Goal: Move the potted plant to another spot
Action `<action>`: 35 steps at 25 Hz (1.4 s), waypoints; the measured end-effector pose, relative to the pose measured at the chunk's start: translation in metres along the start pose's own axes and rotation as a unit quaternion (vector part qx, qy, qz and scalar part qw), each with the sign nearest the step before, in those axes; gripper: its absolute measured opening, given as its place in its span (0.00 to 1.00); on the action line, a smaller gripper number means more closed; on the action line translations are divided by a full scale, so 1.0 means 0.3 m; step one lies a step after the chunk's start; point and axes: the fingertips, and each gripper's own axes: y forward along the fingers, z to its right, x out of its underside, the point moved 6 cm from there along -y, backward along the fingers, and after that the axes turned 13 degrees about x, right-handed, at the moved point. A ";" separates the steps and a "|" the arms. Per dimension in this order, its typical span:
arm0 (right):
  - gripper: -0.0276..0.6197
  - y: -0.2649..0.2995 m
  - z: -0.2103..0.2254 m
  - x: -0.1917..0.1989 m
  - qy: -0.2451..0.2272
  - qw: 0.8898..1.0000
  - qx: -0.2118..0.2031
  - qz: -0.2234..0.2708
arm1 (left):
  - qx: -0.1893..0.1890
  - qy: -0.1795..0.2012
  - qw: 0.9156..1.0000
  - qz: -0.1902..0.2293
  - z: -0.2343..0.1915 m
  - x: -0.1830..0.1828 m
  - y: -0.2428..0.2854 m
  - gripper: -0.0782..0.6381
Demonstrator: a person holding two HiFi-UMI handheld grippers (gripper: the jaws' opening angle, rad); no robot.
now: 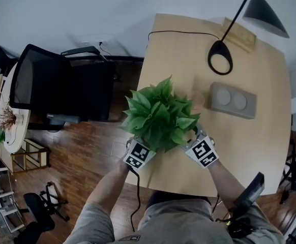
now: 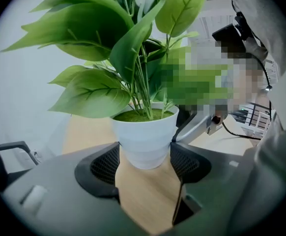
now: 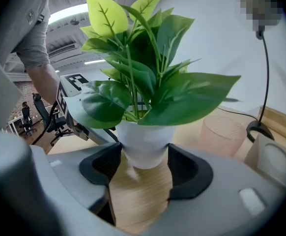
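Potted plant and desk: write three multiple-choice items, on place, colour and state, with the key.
1. Where does the pink cup stand? A on the floor; B on the desk beside the potted plant; C on the chair.
2. What colour is the pot? A white; B black; C red.
3. How are the left gripper and right gripper? A both empty; B only one on the pot; C both shut on the pot.
Key: B, it stands on the wood next to the plant; A, both gripper views show it white; C, each one clamps the pot's sides.
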 end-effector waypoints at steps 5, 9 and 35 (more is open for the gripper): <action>0.49 0.013 -0.019 0.045 -0.001 1.000 -0.003 -0.010 | -0.016 0.009 1.000 -0.016 0.015 0.039 0.005 0.55; 0.49 0.018 -0.027 0.055 -0.010 1.000 -0.001 -0.005 | -0.031 0.015 0.999 -0.018 0.013 0.080 0.004 0.55; 0.50 -0.068 -0.023 0.092 0.008 0.998 0.053 -0.014 | -0.079 -0.003 0.997 0.006 0.084 0.127 -0.078 0.50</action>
